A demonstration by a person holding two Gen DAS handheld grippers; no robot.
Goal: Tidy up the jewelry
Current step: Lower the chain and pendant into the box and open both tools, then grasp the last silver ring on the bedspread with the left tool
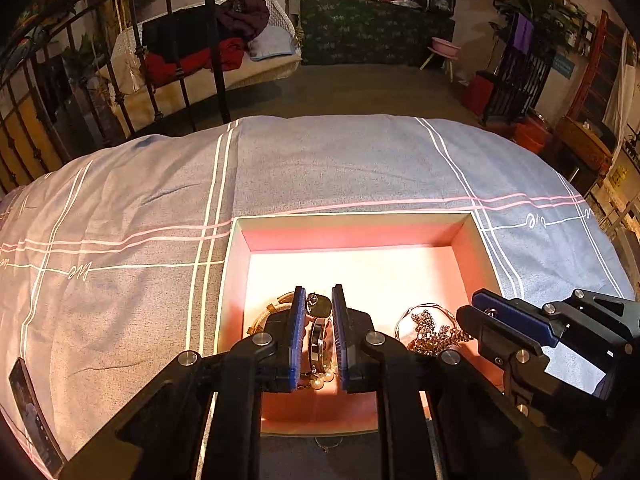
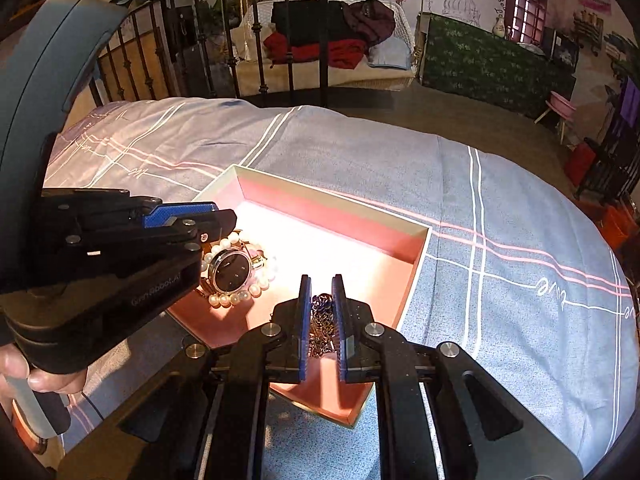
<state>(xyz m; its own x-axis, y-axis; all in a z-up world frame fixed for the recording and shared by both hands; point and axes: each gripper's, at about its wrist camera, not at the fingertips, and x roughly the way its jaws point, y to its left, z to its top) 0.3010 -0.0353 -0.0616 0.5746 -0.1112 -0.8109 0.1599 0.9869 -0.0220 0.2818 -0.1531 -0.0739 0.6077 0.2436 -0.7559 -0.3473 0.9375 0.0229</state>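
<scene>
From the left wrist camera I look down into an open pink box (image 1: 352,236) lying on a bed covered by a grey-blue bedspread (image 1: 328,164) with white and pink lines. My left gripper (image 1: 319,300) sits low over the box's near left part, its fingers drawn close on a watch (image 1: 319,340); the watch stands edge-on between the blue pads, with a few pearls (image 1: 320,382) showing below it. To the right a tangle of gold chain (image 1: 434,334) lies on the box floor, and my right gripper (image 1: 480,312) comes in from that side, its fingers pressed together on the chain's end. A phone (image 1: 34,412) lies on the bedspread at far left. Beyond the bed I see an iron bed frame (image 1: 120,92) and a swing seat (image 1: 256,60) piled with clothes.

From the right wrist camera the box (image 2: 336,220) appears cornerwise. The right gripper (image 2: 322,292) has its fingers closed on the gold chain (image 2: 322,328), which hangs bunched between the pads. Here the watch (image 2: 232,270) shows its dark round face, ringed by a pearl bracelet (image 2: 236,298), which the other view hides. The left gripper (image 2: 224,216) covers the watch's upper left, and a hand (image 2: 40,376) grips its handle at the lower left.
</scene>
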